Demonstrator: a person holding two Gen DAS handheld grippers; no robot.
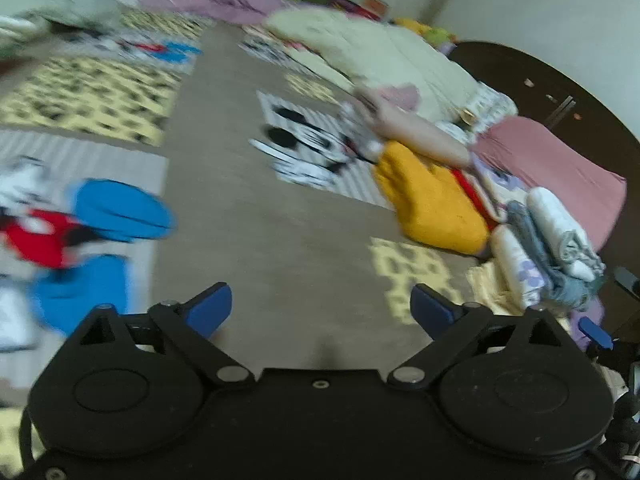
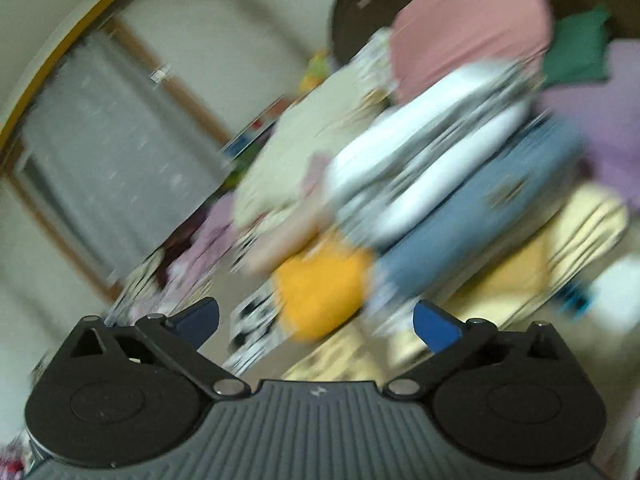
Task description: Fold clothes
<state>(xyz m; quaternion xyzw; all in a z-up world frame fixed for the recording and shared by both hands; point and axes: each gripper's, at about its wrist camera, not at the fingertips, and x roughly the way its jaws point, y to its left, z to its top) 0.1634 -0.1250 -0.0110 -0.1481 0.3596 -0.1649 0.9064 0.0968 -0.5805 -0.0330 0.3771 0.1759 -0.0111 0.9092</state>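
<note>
— While both views blur, what do the claws hold?
— Nothing: left claw [image 1: 322, 306] and right claw [image 2: 316, 322] gape; folded clothes stack [image 1: 548, 244] sits ahead-right of the left, yellow garment [image 1: 430, 198] beside.

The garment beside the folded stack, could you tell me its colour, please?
Mustard yellow garment; clearest in the left wrist view.

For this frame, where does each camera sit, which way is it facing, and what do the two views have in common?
Left wrist: sits on the left gripper, looking forward and down across the patterned bedspread toward a yellow garment and a stack of folded clothes; its own open jaws show, empty, and the other gripper's edge at far right.
Right wrist: sits on the right gripper, tilted and motion-blurred, facing the stack of folded clothes and the wall behind; open jaws, empty.
Shared: yellow garment, folded stack, pink cloth.
</note>
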